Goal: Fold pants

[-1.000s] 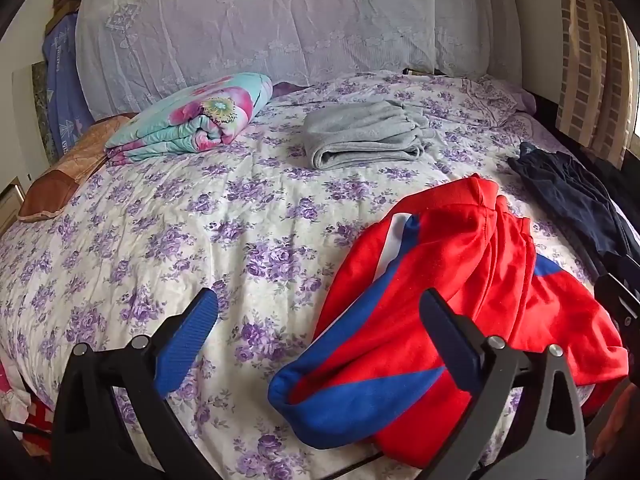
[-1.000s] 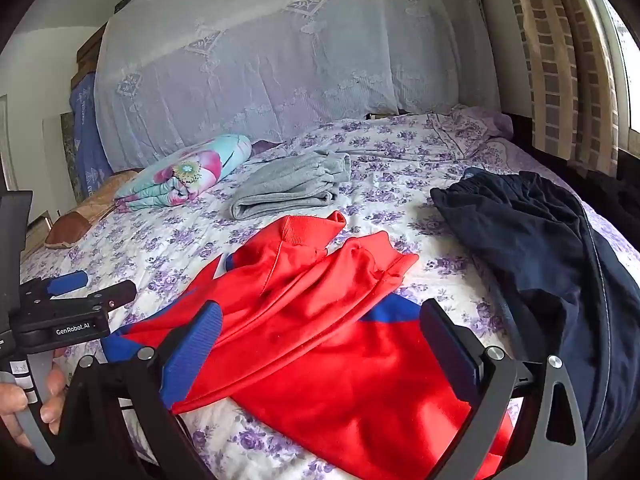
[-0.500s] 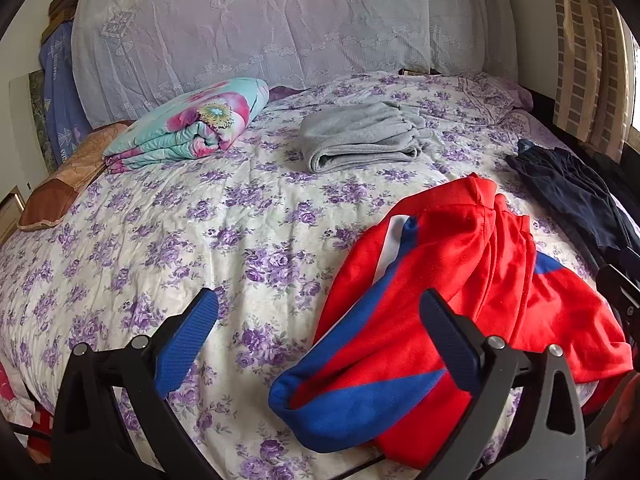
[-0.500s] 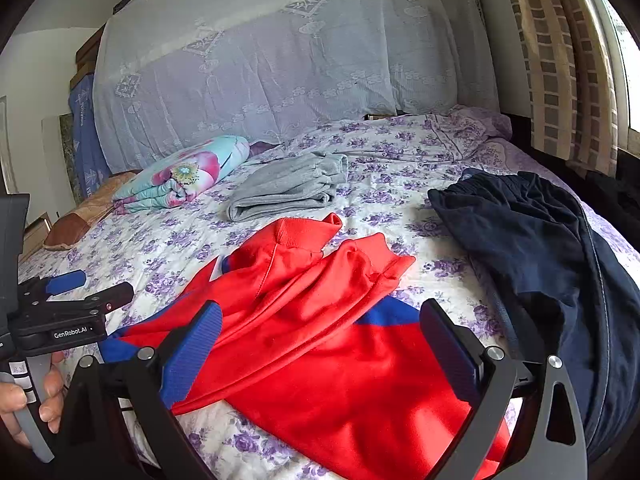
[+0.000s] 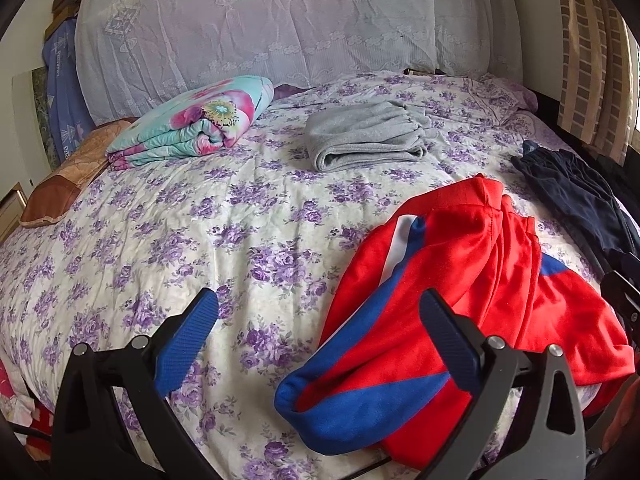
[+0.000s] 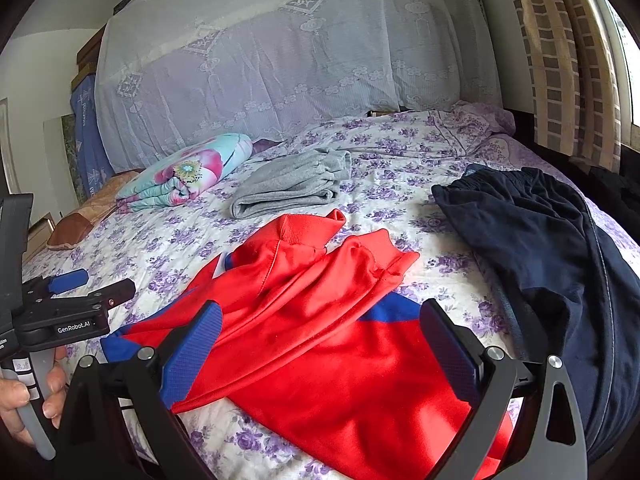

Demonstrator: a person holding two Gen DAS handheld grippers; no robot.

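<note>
Evidently the fold has not begun: the red and blue pants (image 6: 320,340) lie crumpled on the bed (image 5: 180,220), lower right in the left wrist view, lower centre in the right. Both the left gripper (image 5: 320,320) and right gripper (image 6: 320,332) hover with fingers wide, holding nothing. Next, I judge, comes gripping an edge, probably the waistband, to spread them flat.

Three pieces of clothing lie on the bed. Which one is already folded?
The grey pants, lying far back near the floral blanket. They form a neat flat stack, while the red-and-blue pants and the dark navy garment lie crumpled.
</note>
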